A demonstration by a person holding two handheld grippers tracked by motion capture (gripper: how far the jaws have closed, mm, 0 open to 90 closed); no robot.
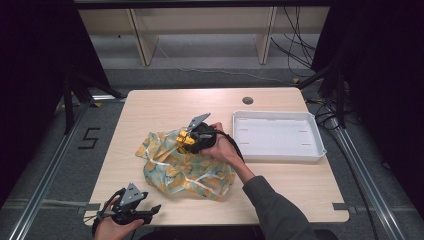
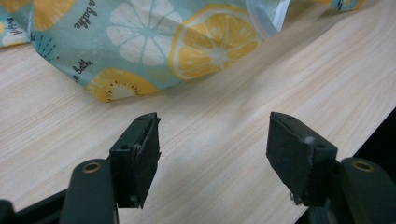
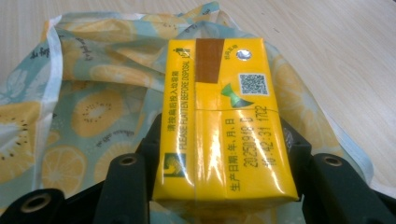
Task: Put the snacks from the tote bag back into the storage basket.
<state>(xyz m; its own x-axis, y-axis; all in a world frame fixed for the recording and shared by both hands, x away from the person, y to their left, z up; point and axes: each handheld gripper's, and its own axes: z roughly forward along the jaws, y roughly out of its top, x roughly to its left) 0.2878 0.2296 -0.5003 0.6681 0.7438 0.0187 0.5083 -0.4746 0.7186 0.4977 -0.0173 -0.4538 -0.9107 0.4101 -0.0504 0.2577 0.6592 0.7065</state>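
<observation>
Right gripper view: yellow drink carton (image 3: 224, 126) sits between the 2 black jaws of the right gripper (image 3: 224, 154), top face toward the camera with its foil straw hole and printed date. Both pads lie against the carton's long sides, so it is pinched. Below and behind it lies the fruit-print bag (image 3: 79, 112), crumpled, one white-edged strap looping at the upper left.

High view: right gripper (image 1: 192, 137) holds the carton (image 1: 186, 139) over the bag's (image 1: 185, 170) upper edge, mid-table. White tray (image 1: 277, 136) stands just to its right, nothing in it. Left gripper (image 1: 150, 209) rests at the table's (image 1: 165, 102) near-left edge, well apart from the bag.

Left gripper view: jaws of the left gripper (image 2: 212, 149) spread wide, bare wood between them, a bag corner (image 2: 121, 86) lying ahead.

Judgement: the step looks like moving the carton between bag and tray; which way cannot be told.

To do it well:
- Keep the squeeze light; a carton like this likely dents.
- Hold it level and lift clear of the loose fabric and straps before moving sideways.
- If fabric drags, the idle left gripper could pin the near corner.
- Set it flat before releasing.
</observation>
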